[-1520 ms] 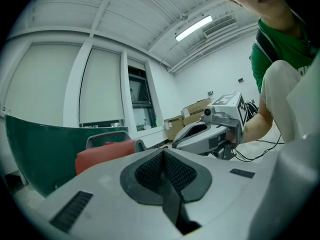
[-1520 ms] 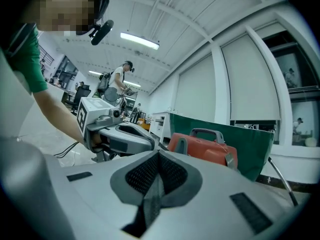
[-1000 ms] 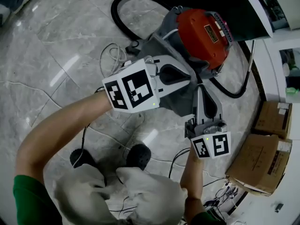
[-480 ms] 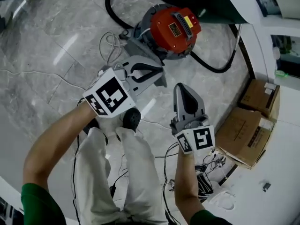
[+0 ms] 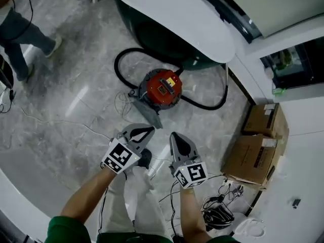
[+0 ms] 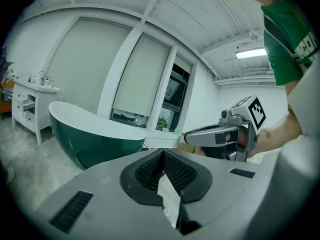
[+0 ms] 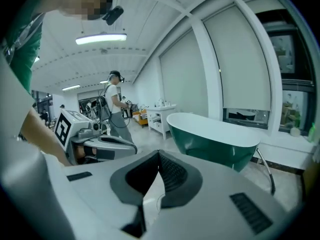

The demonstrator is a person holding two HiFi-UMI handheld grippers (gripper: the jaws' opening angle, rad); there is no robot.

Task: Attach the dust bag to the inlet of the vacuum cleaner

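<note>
While left tool (image 5: pixel 150 130) and right tool (image 5: pixel 175 135) hover (closed), vacuum (image 5: pixel 162 86) sits below.

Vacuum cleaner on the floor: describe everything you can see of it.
The vacuum cleaner is a round canister seen from above, with a red top in a dark rim and a small yellowish label in the middle. It stands upright on the grey marble floor, beside the green bathtub. A black hose loops out around it on both sides. A grey dust bag lies against its near side, next to a thin white cable.
</note>
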